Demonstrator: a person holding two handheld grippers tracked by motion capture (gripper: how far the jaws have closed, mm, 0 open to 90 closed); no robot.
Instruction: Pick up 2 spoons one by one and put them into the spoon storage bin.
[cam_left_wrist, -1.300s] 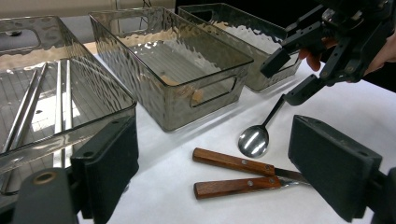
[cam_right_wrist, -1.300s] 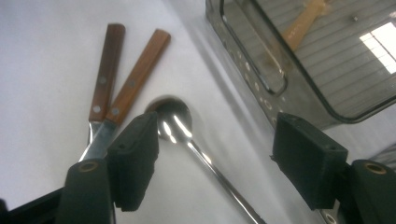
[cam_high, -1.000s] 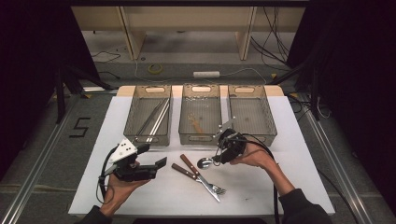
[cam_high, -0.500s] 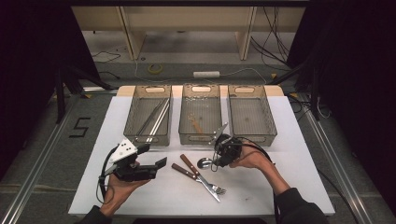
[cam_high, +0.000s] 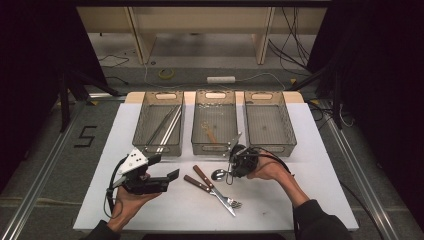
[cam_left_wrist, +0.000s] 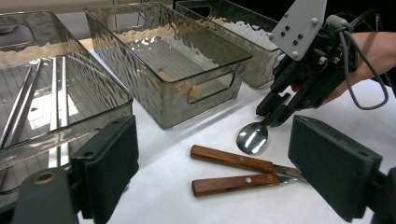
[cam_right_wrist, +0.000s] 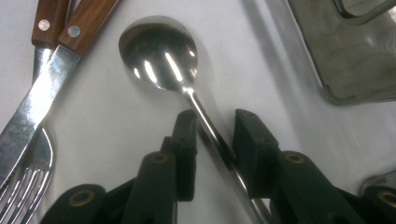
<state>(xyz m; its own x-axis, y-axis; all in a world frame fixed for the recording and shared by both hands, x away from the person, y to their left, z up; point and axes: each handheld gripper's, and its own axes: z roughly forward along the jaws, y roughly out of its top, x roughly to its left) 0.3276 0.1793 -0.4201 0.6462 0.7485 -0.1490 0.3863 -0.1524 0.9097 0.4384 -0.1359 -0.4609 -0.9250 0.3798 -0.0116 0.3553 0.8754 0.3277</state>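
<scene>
A metal spoon (cam_right_wrist: 159, 51) lies on the white table (cam_high: 280, 200), bowl up, beside two wooden-handled pieces of cutlery. My right gripper (cam_right_wrist: 212, 121) points down at it, one pad on each side of the thin handle. Its jaws have just been closing; a small gap still shows at the tips, so it counts as open. The high view has the right gripper (cam_high: 230, 172) just right of the spoon (cam_high: 218, 174). My left gripper (cam_high: 164, 167) rests in the left hand, open, with nothing between its pads (cam_left_wrist: 112, 154). From that gripper's view, the right gripper (cam_left_wrist: 273, 116) stands over the spoon (cam_left_wrist: 252, 137).
A wooden-handled knife (cam_high: 200, 176) and fork (cam_high: 215, 192) lie crossed left of the spoon. Three clear bins stand behind: the left bin (cam_high: 142, 120) holds long metal sticks, the middle bin (cam_high: 196, 122) a small wooden piece, and the right bin (cam_high: 290, 125) looks empty.
The right hand has edged slightly left and down over the spoon. The left hand and gripper have not moved.
</scene>
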